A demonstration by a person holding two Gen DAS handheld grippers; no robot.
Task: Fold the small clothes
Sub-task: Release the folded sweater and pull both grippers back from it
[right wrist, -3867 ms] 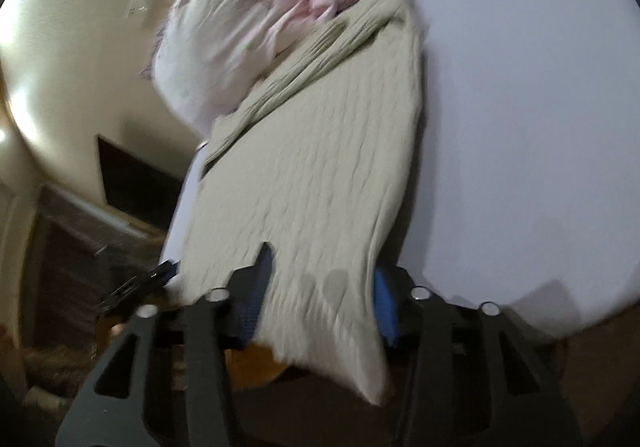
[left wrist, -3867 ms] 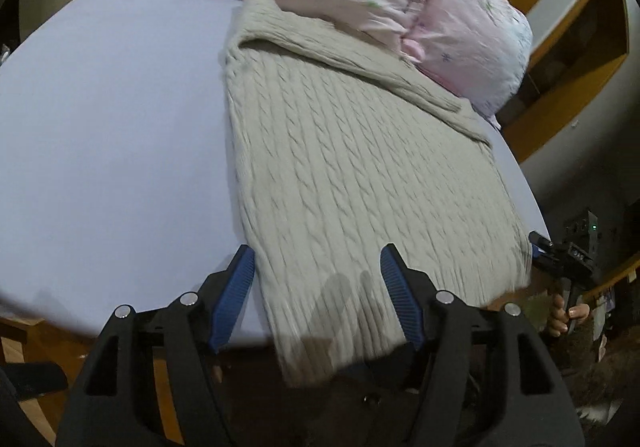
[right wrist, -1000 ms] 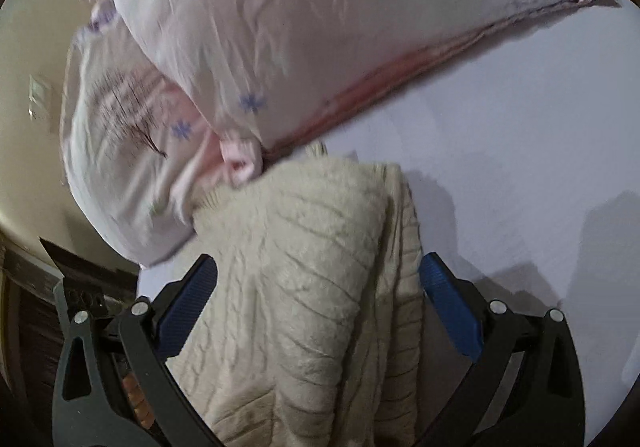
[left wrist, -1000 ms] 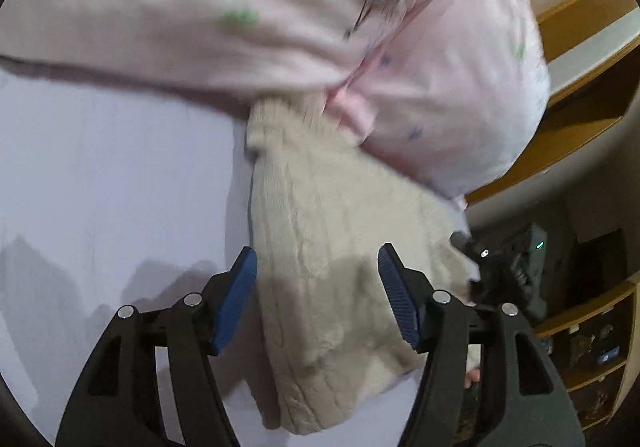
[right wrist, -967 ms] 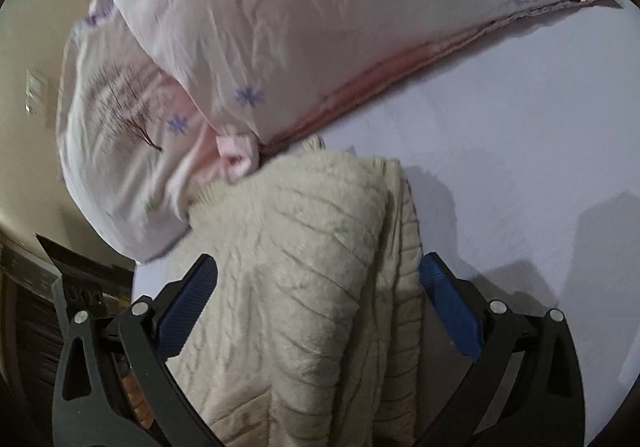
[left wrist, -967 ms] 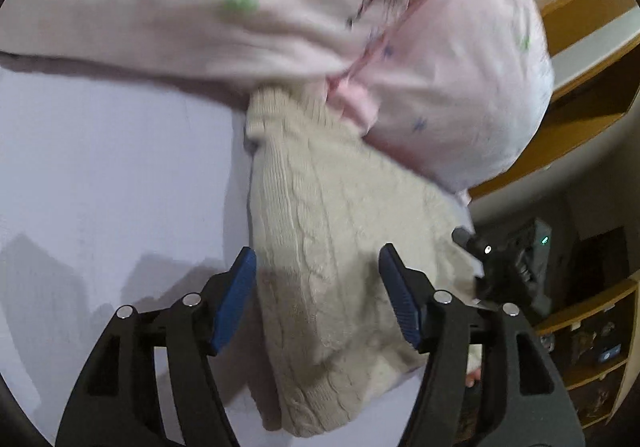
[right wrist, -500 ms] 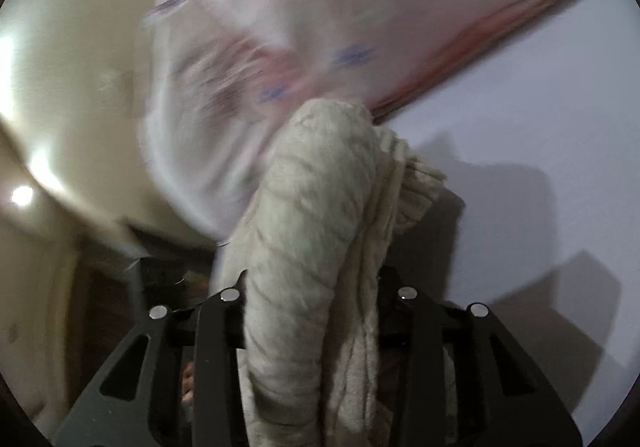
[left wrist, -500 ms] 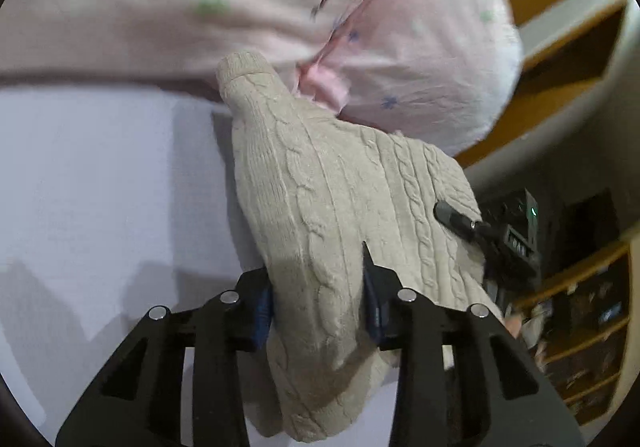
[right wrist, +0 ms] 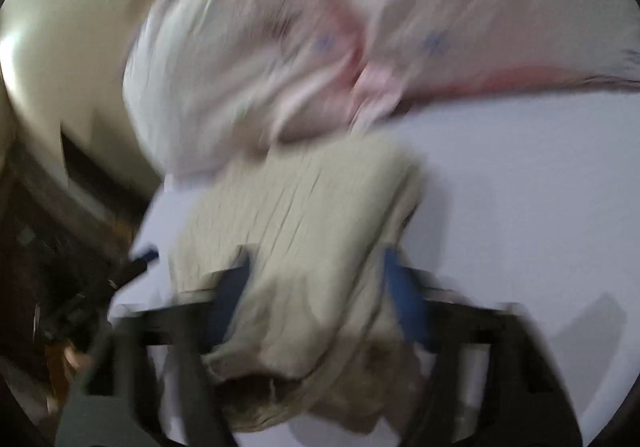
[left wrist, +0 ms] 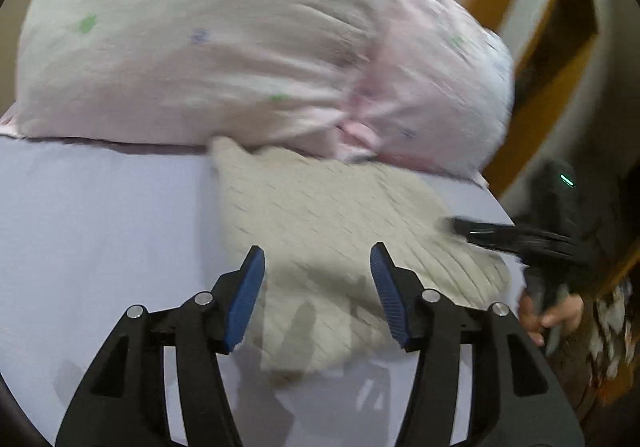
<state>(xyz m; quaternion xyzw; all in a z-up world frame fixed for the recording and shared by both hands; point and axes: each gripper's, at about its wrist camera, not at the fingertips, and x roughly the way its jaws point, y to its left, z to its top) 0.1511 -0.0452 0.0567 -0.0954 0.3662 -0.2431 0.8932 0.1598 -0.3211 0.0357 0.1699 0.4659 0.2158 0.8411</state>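
Left gripper (left wrist: 316, 295) hovers spread wide above the folded sweater (left wrist: 332, 231) — right gripper (right wrist: 316, 287) straddles it, blurred, grip unclear.

Cream sweater (left wrist: 320, 231): thick knitted cloth, ribbed and matt, rough to the eye. Lavender bed sheet (left wrist: 100, 215): smooth woven cloth, matt, hardly creased. Pink pillows (left wrist: 224, 47): thin crinkled cotton with small printed flowers, soft and dull. Left tool (left wrist: 318, 279): matt black plastic arms, blue ridged rubbery pads (left wrist: 248, 295), bright metal screw heads. Right tool (right wrist: 316, 287): same black and blue, blurred.
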